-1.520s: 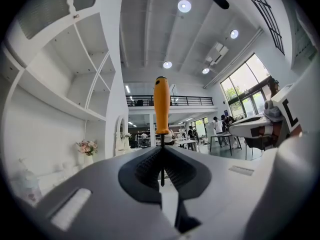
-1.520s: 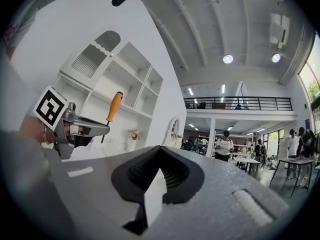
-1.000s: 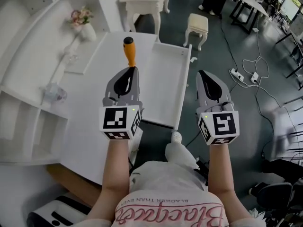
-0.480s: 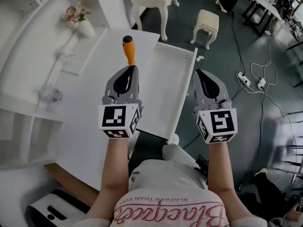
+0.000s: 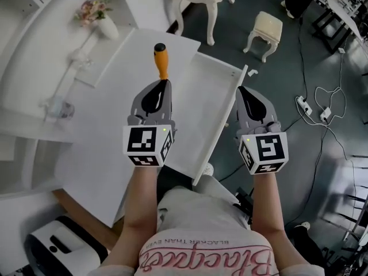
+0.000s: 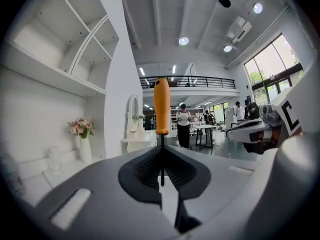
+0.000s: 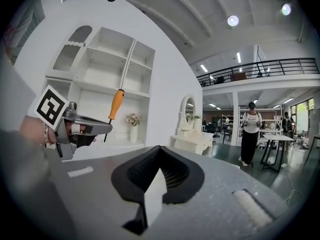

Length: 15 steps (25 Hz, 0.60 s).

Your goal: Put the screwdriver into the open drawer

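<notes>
in the head view the screwdriver (image 5: 162, 63) is held by its shaft in the left gripper (image 5: 164, 84), orange handle pointing far, above the white desk (image 5: 109, 114) just left of the open drawer (image 5: 208, 105), with the right gripper (image 5: 244, 91) just right of the drawer's right wall. in the left gripper view the jaws are seen closed on the thin shaft. in the right gripper view the jaws are pressed together, nothing between them.

A white table (image 5: 98, 148) has its drawer (image 5: 198, 117) pulled out on the right. On the white ledge (image 5: 34, 62) along its left stand a vase of flowers (image 5: 98, 16) and a clear glass (image 5: 57, 105). The dark floor (image 5: 276, 73) carries a cream stool (image 5: 265, 27) and power strips (image 5: 303, 103).
</notes>
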### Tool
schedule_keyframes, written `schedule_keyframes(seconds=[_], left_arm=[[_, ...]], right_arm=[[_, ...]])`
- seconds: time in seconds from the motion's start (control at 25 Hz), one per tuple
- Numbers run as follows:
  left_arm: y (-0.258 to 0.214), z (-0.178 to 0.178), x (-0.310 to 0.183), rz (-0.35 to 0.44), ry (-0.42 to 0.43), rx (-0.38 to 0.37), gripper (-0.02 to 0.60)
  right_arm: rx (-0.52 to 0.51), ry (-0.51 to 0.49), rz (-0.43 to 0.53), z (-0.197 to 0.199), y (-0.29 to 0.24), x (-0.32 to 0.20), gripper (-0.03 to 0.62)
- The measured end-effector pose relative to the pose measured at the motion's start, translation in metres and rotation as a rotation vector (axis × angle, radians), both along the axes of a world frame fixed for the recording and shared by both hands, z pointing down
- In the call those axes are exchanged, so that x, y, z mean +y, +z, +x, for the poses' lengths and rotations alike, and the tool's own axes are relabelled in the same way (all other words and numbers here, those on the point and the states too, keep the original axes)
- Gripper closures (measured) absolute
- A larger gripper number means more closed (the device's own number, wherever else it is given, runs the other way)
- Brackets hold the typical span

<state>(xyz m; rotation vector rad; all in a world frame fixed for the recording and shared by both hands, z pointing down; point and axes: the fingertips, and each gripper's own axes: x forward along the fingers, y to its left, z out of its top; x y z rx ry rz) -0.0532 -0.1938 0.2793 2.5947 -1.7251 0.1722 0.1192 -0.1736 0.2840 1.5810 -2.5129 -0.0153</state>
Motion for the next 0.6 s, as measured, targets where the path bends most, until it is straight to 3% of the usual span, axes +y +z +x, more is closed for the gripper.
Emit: schedule_keyframes(seconds=[0.28, 0.6], left_arm=[[0.027, 0.009, -0.010, -0.060, -0.020, -0.015, 0.554], [0.058, 0.013, -0.012, -0.139, 0.028, -0.025, 0.554]], right_arm=[[-0.011, -0.044, -0.077, 0.000, 0.032, -0.011, 0.594], [-0.024, -0.013, -0.178, -0.006, 0.070, -0.002, 0.593]])
